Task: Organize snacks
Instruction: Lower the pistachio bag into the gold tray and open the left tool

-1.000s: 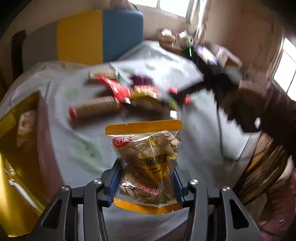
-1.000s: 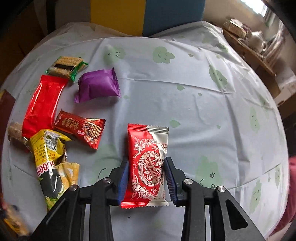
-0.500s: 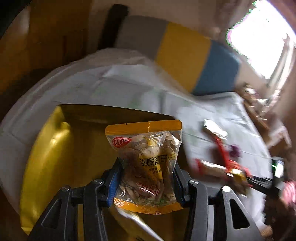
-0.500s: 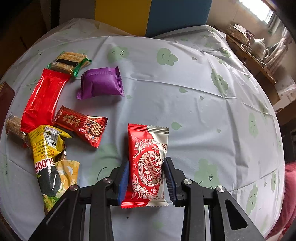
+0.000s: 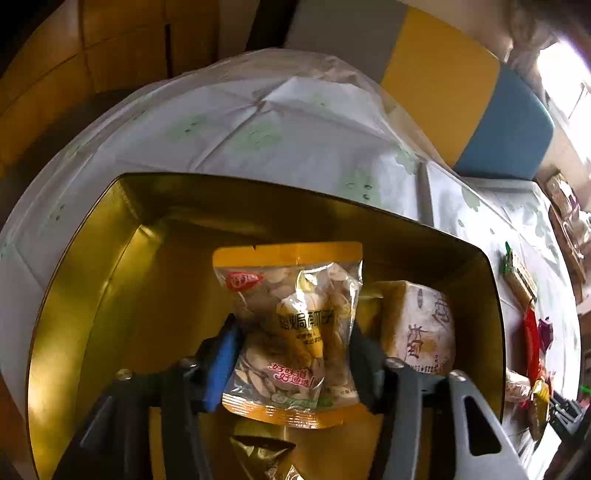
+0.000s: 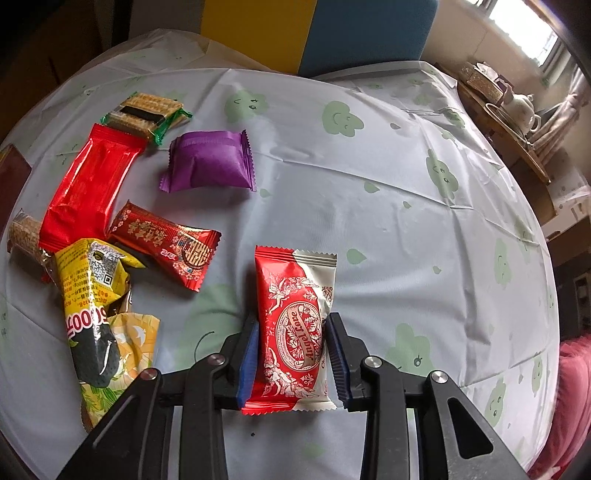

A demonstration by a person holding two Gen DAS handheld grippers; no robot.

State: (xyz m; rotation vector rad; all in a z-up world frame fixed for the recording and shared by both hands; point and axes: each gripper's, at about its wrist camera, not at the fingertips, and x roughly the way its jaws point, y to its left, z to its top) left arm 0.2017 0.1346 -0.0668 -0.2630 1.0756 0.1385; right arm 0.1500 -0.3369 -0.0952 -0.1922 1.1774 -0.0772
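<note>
My left gripper (image 5: pixel 291 354) is shut on a clear, orange-edged pistachio bag (image 5: pixel 291 317) and holds it over the open gold box (image 5: pixel 92 280). A beige wrapped cake (image 5: pixel 421 325) and a gold packet (image 5: pixel 262 450) lie inside the box. My right gripper (image 6: pixel 291 354) is shut on a red and white Angel Love snack pack (image 6: pixel 295 325) above the tablecloth. To its left on the table lie a purple pack (image 6: pixel 208 162), a long red pack (image 6: pixel 86 188), a dark red bar (image 6: pixel 166 242), a green-edged cracker pack (image 6: pixel 147 112) and a yellow seed bag (image 6: pixel 92 302).
The round table has a pale cloth with green cloud prints (image 6: pixel 406 206). A yellow and blue chair back (image 6: pixel 314 29) stands behind it. A side table with a teapot (image 6: pixel 521 107) stands at the far right. A corner of the box (image 6: pixel 13 173) shows at the left edge.
My left gripper has swung left with the pistachio bag, from over the table to over the gold box. My right gripper has stayed nearly still with its pack.
</note>
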